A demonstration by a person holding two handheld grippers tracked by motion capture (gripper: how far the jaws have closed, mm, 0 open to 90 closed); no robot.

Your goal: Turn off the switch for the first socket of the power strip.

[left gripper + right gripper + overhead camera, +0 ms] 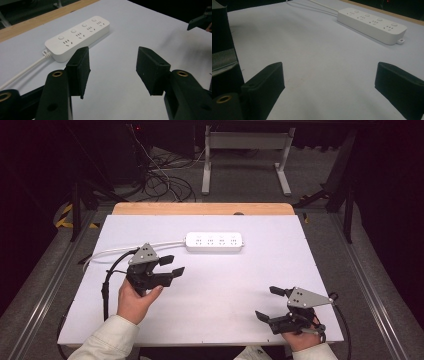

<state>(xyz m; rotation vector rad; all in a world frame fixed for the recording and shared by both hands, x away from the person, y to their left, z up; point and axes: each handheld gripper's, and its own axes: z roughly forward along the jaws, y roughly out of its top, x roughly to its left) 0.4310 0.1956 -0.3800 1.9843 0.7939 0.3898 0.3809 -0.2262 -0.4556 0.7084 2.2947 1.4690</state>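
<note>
A white power strip (214, 242) with several sockets lies at the back middle of the white board (220, 295), and its white cable (125, 249) runs off to the left. My left gripper (175, 265) hovers just left of and in front of the strip, open and holding nothing. In the left gripper view the strip (77, 37) sits just beyond the spread jaws of this gripper (112, 67). My right gripper (265, 302) is open near the front right edge. From the right gripper view, the strip (372, 23) lies far ahead of the wide-apart jaws of that gripper (329, 82).
A wooden table edge (200, 209) shows behind the board. Loose cables (160, 175) and a white metal frame (245, 150) are on the floor beyond. A dark shape (222, 50) stands at the left of the right gripper view.
</note>
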